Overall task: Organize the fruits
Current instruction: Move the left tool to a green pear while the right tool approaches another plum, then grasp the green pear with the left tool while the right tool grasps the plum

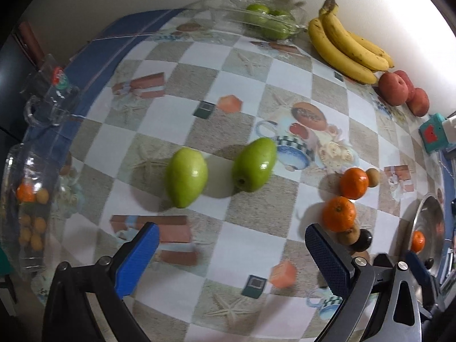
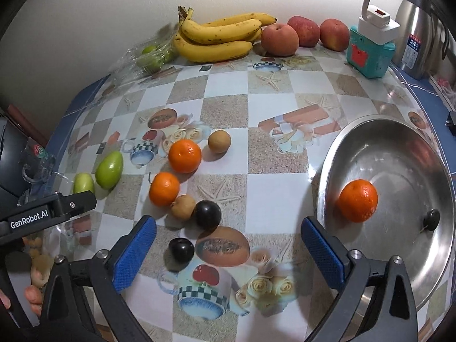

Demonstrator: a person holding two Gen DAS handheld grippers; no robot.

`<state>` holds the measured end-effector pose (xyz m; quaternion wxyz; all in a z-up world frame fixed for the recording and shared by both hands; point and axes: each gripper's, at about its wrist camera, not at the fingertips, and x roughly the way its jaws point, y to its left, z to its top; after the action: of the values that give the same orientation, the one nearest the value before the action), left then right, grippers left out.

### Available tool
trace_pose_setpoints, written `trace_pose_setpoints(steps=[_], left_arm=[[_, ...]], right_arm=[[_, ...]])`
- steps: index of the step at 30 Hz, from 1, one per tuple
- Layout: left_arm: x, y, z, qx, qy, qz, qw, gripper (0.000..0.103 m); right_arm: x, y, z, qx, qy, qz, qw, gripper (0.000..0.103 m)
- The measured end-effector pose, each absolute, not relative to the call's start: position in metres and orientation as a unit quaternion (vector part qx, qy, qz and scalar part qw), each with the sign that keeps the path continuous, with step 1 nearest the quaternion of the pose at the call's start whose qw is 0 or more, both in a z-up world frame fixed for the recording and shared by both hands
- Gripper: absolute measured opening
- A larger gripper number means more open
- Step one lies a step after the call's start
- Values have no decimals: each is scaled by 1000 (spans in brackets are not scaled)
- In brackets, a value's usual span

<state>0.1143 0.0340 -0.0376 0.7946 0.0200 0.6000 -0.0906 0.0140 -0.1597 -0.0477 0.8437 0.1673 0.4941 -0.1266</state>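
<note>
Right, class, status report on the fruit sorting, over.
Both grippers open, empty. One orange in metal pan; two oranges loose. Nothing blocking.

Both grippers same build: left gripper (image 1: 231, 253) and right gripper (image 2: 228, 249) had black angular finger arms with triangular cutouts, silver round pivot screws, and blue rectangular cross-hatch textured pads (image 2: 134, 256). Left unit's black body carried white "GenRobot.AI" lettering (image 2: 28, 220).

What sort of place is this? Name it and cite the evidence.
Most likely a home kitchen or dining table: a printed checkered tablecloth, a steel thermos jug by the wall, and bananas with other loose fruit laid out.
</note>
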Motion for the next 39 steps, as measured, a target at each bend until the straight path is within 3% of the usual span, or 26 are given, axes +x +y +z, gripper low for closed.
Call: trace_pose_setpoints(steps=[3, 12, 25, 27, 31, 33, 39], left_arm=[[114, 25, -38, 20, 598, -104, 794, 102], [132, 34, -30, -9, 574, -107, 812, 93], [150, 84, -52, -78, 598, -69, 795, 69], [150, 83, -55, -81, 600, -71, 793, 59], [150, 82, -56, -69, 599, -59, 796, 49], [150, 85, -55, -64, 595, -52, 799, 37], [150, 90, -53, -70, 590, -49, 803, 36]], right_arm=[[20, -160, -53, 165, 498, -122, 842, 73], [31, -161, -68, 180, 513, -102, 833, 46], [36, -157, -73, 200, 515, -76, 830, 25], [36, -157, -74, 204, 516, -75, 829, 24], [35, -159, -74, 210, 515, -73, 828, 24], [34, -160, -74, 213, 515, -73, 827, 24], [33, -159, -71, 213, 514, -69, 828, 23]])
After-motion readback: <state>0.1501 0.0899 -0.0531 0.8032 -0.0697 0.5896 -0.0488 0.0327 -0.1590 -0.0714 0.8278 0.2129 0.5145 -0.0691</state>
